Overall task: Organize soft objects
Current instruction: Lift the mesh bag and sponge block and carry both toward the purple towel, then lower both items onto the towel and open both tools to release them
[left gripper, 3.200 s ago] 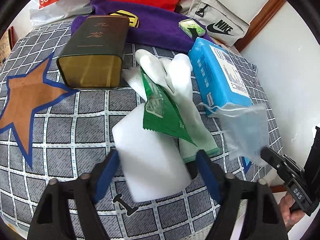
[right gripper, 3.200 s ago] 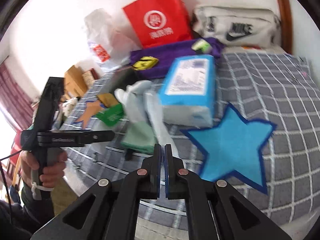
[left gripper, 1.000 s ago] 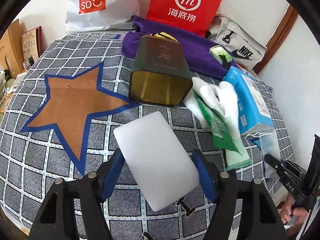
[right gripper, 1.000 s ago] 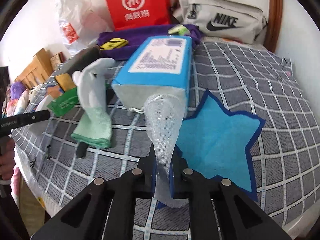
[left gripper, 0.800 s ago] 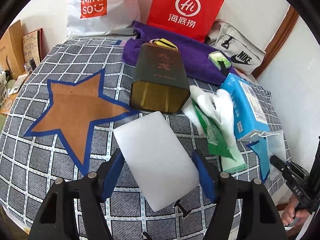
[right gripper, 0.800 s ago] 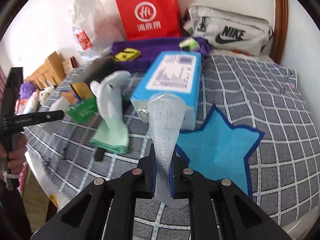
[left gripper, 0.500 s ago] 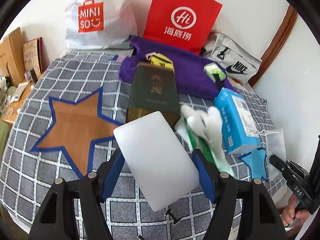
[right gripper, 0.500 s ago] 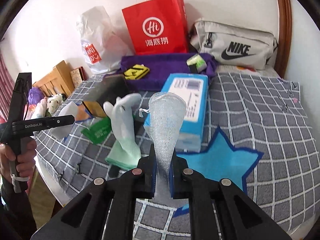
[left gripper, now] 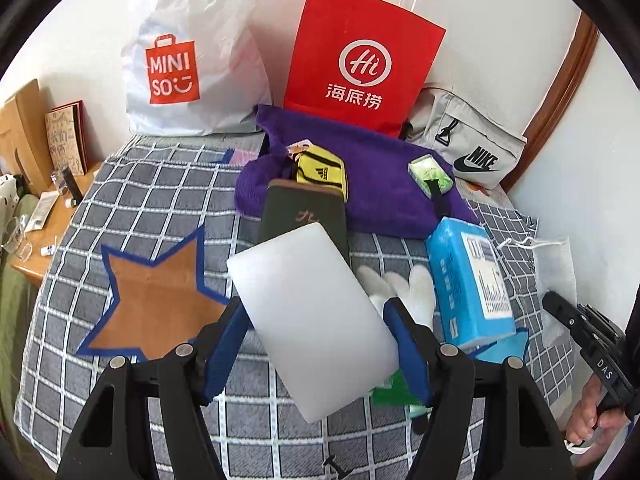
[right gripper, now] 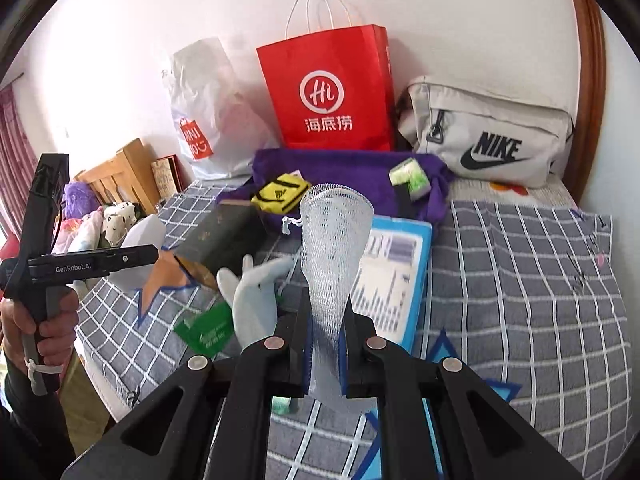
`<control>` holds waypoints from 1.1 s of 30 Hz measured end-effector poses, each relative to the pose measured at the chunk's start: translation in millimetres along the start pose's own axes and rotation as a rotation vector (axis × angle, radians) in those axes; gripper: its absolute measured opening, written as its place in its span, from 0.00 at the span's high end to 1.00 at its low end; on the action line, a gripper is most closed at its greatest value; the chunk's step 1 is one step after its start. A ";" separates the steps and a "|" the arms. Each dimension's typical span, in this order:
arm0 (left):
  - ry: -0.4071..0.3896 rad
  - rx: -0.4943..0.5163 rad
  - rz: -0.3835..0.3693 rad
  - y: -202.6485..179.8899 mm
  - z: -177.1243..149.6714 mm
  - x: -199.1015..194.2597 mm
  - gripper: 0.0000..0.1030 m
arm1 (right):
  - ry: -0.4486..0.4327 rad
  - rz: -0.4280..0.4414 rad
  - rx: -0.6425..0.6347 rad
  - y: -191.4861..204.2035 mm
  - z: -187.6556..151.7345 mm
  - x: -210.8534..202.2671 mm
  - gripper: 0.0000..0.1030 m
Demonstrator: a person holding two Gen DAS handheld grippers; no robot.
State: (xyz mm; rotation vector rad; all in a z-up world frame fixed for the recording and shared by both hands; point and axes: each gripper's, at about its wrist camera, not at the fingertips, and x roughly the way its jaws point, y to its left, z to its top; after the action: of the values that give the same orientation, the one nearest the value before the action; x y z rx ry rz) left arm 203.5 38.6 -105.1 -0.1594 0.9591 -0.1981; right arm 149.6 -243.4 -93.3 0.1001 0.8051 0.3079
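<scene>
Both grippers risen, white foam block (left gripper: 312, 320) tilted, mesh bag (right gripper: 332, 264) upright

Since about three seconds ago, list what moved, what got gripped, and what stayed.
The right gripper, then shut on nothing, is now shut on the white mesh bag, lifted off the blue tissue pack. The left gripper keeps its hold on the white foam block, raised off the bed. The white glove, dark tin and bags stayed.
</scene>
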 end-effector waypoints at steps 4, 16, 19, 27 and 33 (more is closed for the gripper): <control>0.001 0.002 -0.001 -4.2 17.0 7.0 0.34 | -0.010 -0.004 -0.011 -3.2 17.3 9.4 0.90; -0.005 -0.013 0.008 -1.9 65.9 31.4 0.34 | -0.010 -0.032 0.026 -28.7 81.3 59.2 0.90; -0.006 -0.014 0.007 -0.7 76.6 39.0 0.34 | 0.000 -0.021 0.045 -35.8 94.7 75.7 0.90; 0.005 -0.030 0.005 4.5 105.7 61.9 0.34 | 0.038 -0.031 0.057 -47.7 124.2 116.0 0.89; -0.015 -0.024 0.007 2.0 130.7 70.3 0.34 | 0.003 -0.033 0.055 -49.4 154.6 127.2 0.89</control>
State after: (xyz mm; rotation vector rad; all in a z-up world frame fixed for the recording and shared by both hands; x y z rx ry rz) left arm 350.6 30.1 -87.6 -0.1790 0.9472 -0.1784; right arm 355.6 -246.7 -84.7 0.1377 0.8172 0.2549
